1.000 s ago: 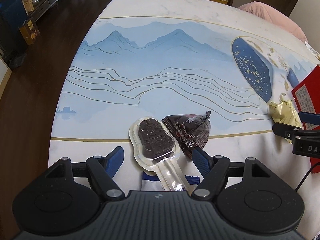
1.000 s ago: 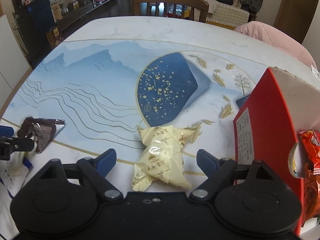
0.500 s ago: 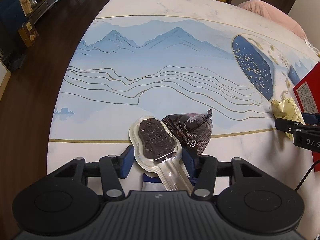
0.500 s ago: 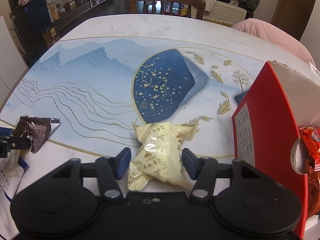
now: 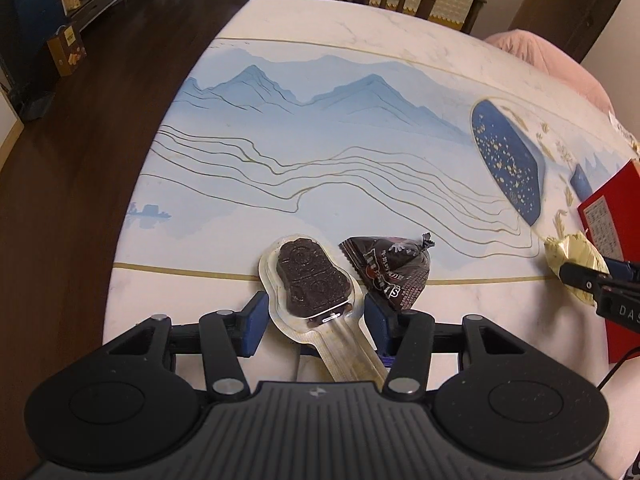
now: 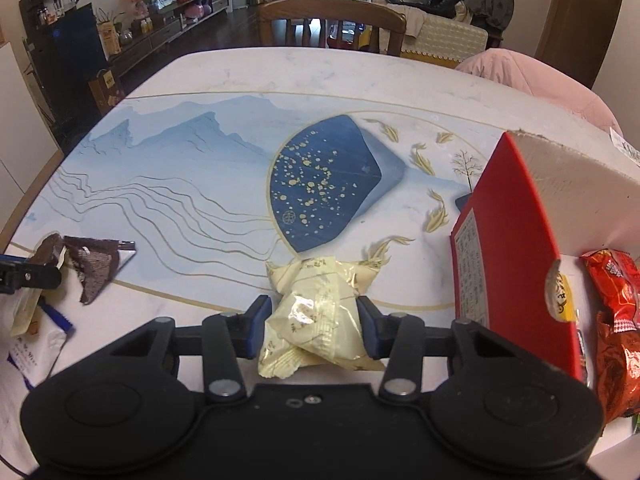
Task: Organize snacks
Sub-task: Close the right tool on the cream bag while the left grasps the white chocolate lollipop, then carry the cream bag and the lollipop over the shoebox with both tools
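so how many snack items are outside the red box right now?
4 visible. Chocolate pop between the left gripper fingers, dark triangular pack beside it, white-blue packet under them, yellow pack in the right gripper. More may be hidden.

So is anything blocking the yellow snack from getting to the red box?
Nothing visible. The right claw grips the yellow snack, and only bare table lies between it and the red box.

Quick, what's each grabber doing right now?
Left gripper: shut on the chocolate pop.
Right gripper: shut on the yellow snack packet.
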### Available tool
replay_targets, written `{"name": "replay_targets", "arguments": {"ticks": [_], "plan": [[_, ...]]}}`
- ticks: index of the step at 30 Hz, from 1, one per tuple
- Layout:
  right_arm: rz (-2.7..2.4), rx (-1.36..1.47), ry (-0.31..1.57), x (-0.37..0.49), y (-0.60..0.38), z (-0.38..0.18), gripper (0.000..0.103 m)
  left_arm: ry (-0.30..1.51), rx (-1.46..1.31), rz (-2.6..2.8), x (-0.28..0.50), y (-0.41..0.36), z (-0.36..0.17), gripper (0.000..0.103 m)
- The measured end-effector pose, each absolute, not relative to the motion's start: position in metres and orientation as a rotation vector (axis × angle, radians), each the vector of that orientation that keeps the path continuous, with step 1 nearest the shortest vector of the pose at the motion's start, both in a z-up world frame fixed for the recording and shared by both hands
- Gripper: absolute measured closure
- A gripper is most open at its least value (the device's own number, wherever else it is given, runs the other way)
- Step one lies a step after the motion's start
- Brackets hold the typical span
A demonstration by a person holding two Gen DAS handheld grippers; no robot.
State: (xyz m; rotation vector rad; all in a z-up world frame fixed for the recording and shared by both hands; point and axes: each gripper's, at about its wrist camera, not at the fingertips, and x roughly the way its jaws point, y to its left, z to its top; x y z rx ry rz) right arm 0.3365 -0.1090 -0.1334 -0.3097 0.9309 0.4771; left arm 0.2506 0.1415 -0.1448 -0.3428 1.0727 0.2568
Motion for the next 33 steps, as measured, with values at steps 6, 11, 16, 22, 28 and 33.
{"name": "replay_targets", "arguments": {"ticks": [6, 11, 16, 22, 28, 33], "plan": [[0.51, -0.265, 0.915, 0.322, -0.117, -0.112, 0.058, 1.051, -0.385, 0.268, 0.236, 0.148, -0.131, 0.052], [0.544, -0.235, 0.887, 0.308, -0.125, -0.086, 0.058, 1.024, -0.422, 0.259, 0.222, 0.147, -0.109, 0.052], [0.562, -0.205, 0.857, 0.299, -0.139, -0.061, 0.058, 0.981, -0.407, 0.232, 0.212, 0.134, -0.081, 0.052], [0.553, -0.164, 0.812, 0.293, -0.161, -0.037, 0.058, 0.924, -0.363, 0.178, 0.209, 0.108, -0.048, 0.052], [0.528, -0.142, 0.77, 0.292, -0.187, -0.023, 0.058, 0.884, -0.302, 0.095, 0.218, 0.069, -0.024, 0.052], [0.495, -0.125, 0.745, 0.297, -0.211, -0.017, 0.058, 0.862, -0.246, 0.018, 0.236, 0.029, -0.01, 0.052]]}}
